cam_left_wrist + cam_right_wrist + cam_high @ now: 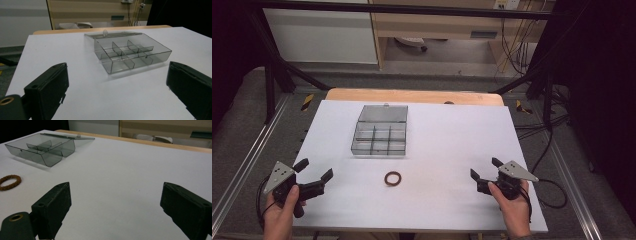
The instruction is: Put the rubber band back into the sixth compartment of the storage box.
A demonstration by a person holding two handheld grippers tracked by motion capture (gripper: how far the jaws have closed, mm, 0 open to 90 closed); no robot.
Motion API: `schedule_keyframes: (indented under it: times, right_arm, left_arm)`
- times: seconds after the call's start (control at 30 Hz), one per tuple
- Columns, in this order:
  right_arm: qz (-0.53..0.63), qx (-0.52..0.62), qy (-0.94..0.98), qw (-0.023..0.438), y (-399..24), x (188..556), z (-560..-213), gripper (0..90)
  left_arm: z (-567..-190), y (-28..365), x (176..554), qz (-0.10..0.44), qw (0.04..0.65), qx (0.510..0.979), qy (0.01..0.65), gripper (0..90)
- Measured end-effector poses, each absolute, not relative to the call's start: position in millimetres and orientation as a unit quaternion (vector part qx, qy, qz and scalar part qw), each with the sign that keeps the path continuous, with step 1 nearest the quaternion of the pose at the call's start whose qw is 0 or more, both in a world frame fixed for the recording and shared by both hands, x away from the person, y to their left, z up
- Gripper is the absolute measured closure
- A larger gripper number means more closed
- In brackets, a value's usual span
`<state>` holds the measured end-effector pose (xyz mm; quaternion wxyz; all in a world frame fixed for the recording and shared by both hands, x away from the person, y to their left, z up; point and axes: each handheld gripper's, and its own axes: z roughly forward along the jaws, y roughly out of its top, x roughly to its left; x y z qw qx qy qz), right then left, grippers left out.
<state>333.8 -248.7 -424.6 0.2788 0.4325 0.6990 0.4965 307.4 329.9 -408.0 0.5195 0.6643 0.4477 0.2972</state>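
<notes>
A brown ring lies flat on the white table, near the front edge and about midway between the two hands. Behind it, well apart, a clear plastic box with small compartments is set with its lid folded back flat on the table; every compartment appears empty.

The left gripper is held low at the front left corner, its jaws spread wide with nothing between them. The right gripper is held at the front right, likewise spread wide and empty; in the right gripper view the ring is seen off to the left, ahead of the jaws and untouched.

The work in hand is judged to be lifting the ring and placing it in the box. It would be best approached from above, with one jaw brought inside the loop or both set across its band, because a thin flat thing is easily pushed along the smooth sheet instead of being caught. The box looks light and could be nudged by a careless release, so the ring should be dropped from just over a compartment.

Ample bare table is left around the ring on every side. The front edge is close to both hands, and the left gripper sits near the sheet's left edge.
</notes>
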Motion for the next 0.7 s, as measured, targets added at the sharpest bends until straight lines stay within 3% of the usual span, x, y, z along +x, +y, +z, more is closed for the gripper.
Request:
schedule_keyframes:
  times: [0.7]
  right_arm:
    - [0.504, 0.393, 0.717, 0.278, -219, 326, -406, 6.6]
  left_arm:
    - [-408, 334, 306, 0.304, 0.511, 0.665, 0.452, 4.5]
